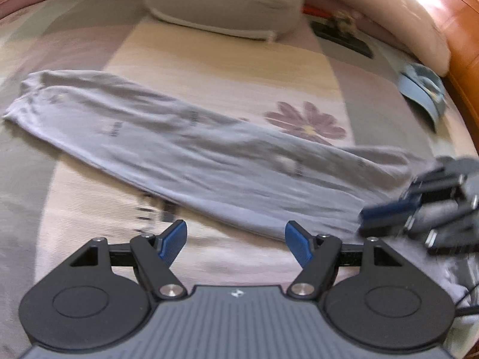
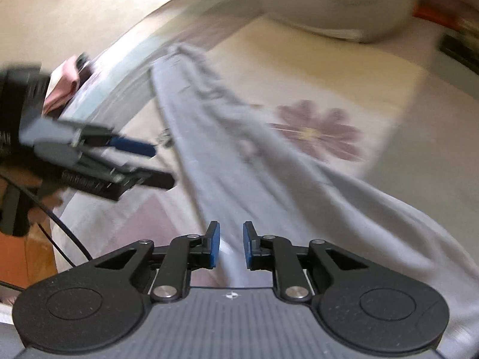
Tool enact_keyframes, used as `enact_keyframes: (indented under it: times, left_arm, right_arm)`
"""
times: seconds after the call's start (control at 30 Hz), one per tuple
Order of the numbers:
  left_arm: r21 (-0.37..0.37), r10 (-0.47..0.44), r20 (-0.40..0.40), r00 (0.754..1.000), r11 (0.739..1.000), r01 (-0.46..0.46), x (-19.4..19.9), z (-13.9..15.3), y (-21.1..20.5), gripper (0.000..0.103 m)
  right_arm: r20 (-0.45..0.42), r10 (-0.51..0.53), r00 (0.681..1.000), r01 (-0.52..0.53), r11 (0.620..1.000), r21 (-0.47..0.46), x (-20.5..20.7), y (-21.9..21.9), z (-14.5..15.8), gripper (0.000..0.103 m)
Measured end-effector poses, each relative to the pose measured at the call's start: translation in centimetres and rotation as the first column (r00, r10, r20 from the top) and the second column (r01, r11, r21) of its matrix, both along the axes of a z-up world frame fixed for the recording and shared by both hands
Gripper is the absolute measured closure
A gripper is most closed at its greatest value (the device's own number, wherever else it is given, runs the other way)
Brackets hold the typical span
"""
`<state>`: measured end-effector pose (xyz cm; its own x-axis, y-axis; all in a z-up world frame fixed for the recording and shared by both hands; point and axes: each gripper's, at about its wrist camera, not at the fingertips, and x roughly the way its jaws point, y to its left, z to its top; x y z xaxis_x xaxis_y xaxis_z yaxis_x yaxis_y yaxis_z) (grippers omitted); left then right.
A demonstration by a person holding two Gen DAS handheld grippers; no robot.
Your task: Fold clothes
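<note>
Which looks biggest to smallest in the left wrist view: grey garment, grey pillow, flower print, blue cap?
1. grey garment
2. grey pillow, though it lies farther off and is cropped
3. flower print
4. blue cap, close to the flower, so that order is unsure

Both cameras ride the grippers, tilted steeply down, close over the bed (image 1: 227,68). Both see the grey garment (image 1: 209,155), the flower print (image 2: 314,131) and the far pillow (image 2: 335,3).
</note>
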<state>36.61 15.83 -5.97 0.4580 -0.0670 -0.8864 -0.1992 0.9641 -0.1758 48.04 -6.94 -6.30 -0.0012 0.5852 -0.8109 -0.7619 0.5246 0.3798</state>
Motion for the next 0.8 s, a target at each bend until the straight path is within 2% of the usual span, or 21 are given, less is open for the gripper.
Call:
enact_keyframes:
  times: [0.1, 0.23, 0.37, 0.43, 0.47, 0.5, 0.57, 0.67, 0.8]
  left_arm:
    - [0.010, 0.031, 0.004, 1.000, 0.999, -0.031, 0.0, 0.0, 1.7, 0.031]
    - [0.013, 0.051, 0.018, 0.999, 0.999, -0.051, 0.2, 0.2, 3.4, 0.031]
    - [0.009, 0.055, 0.031, 0.998, 0.998, -0.055, 0.5, 0.2, 4.4, 0.031]
    - [0.011, 0.052, 0.040, 0.998, 0.999, -0.052, 0.7, 0.3, 4.8, 0.031]
    - [0.013, 0.051, 0.045, 0.998, 0.999, -0.052, 0.7, 0.3, 4.9, 0.031]
    - [0.014, 0.051, 0.050, 0.997, 0.999, -0.052, 0.8, 0.4, 5.1, 0.031]
    - [0.012, 0.053, 0.061, 0.997, 0.998, -0.053, 0.9, 0.4, 5.5, 0.031]
    - [0.015, 0.056, 0.079, 0.995, 0.998, -0.057, 1.2, 0.7, 5.9, 0.031]
    - [0.010, 0.047, 0.099, 0.994, 0.999, -0.048, 1.8, 0.7, 6.3, 0.031]
  right_arm:
    - [0.064, 0.045, 0.997, -0.044, 0.999, -0.007, -1.3, 3.3, -0.7, 0.074]
    - [0.136, 0.073, 0.988, -0.070, 0.997, -0.022, -2.3, 6.3, -1.3, 0.073]
    - [0.223, 0.133, 0.966, -0.115, 0.989, -0.089, -3.4, 8.7, -2.0, 0.074]
    - [0.280, 0.172, 0.944, -0.136, 0.980, -0.142, -4.0, 9.3, -2.3, 0.081]
    - [0.308, 0.192, 0.932, -0.145, 0.975, -0.170, -4.4, 9.6, -2.5, 0.091]
    - [0.311, 0.192, 0.931, -0.141, 0.974, -0.180, -4.3, 9.7, -2.5, 0.095]
    - [0.261, 0.159, 0.952, -0.118, 0.979, -0.167, -3.6, 9.7, -2.3, 0.096]
    - [0.098, 0.089, 0.991, -0.081, 0.993, -0.087, -2.3, 9.1, -2.0, 0.097]
    - [-0.068, 0.083, 0.994, -0.084, 0.996, -0.015, -2.5, 8.9, -2.0, 0.096]
